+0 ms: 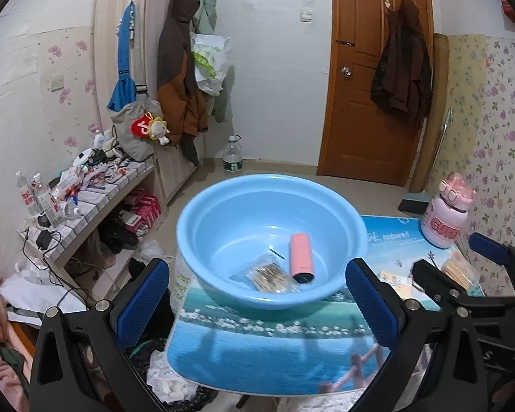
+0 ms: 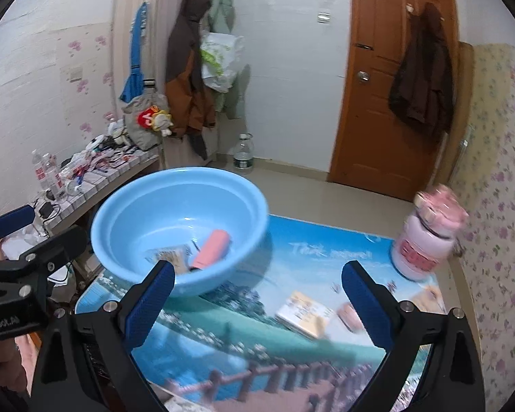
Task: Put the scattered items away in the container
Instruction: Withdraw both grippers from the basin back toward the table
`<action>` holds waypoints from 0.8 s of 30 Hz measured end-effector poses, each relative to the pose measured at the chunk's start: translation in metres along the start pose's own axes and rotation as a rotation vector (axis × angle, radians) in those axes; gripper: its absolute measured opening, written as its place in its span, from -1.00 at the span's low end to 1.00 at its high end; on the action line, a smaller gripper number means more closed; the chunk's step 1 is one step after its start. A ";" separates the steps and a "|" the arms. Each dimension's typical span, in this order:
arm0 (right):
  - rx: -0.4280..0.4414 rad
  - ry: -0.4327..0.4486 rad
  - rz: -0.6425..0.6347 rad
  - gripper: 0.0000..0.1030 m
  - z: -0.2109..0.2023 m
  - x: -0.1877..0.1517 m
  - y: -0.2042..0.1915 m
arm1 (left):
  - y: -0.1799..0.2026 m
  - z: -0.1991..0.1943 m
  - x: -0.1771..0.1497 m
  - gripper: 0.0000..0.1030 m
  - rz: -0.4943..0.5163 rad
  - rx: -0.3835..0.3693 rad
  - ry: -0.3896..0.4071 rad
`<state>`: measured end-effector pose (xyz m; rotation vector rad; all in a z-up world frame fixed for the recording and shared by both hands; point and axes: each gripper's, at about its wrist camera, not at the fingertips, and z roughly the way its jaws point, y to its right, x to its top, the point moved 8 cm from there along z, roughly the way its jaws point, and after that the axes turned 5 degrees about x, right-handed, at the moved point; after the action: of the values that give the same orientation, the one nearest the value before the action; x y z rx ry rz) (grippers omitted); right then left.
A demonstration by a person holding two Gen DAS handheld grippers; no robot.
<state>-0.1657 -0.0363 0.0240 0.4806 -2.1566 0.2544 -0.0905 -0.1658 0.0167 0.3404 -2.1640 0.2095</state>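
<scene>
While both our grippers hang above the table (image 2: pixel 223 326) with nothing in them, the work is only part done. Our left gripper (image 1: pixel 254 305) has its blue pads spread wide, framing the basin (image 1: pixel 202 206), and grips nothing. Our right gripper (image 2: pixel 257 305) is likewise spread wide and empty, over the bare mat near the table's right half.

In the basin already lie a pink tube (image 1: pixel 301 257) and a clear packet (image 1: pixel 269 276), touching each other on the bottom. Still out on the table are a yellow card (image 2: pixel 304 312), a small pinkish item (image 2: pixel 348 316) just beside it, and a pink bottle (image 2: pixel 425 243) standing upright near the far right corner.

The risks, as we judge them:
- The card lies flat, so our pads may slide over it or shove it toward the near edge instead of lifting it
- The pinkish item is blurred here; we cannot tell its shape, so a grip may close badly on it
- The bottle looks tall and top-heavy; a sideways nudge from our right gripper could tip it off the corner
- The basin overhangs the table's left edge, so a knock from our left gripper could send it down, contents and all
</scene>
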 end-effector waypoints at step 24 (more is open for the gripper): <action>-0.111 0.143 0.126 0.99 -0.086 -0.137 0.115 | 0.109 -0.009 -0.090 1.00 0.084 -0.127 -0.058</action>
<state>-0.0792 0.1314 -0.0376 0.2554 -2.0512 0.2302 -0.0688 -0.0450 -0.0548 0.1845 -2.2384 0.1095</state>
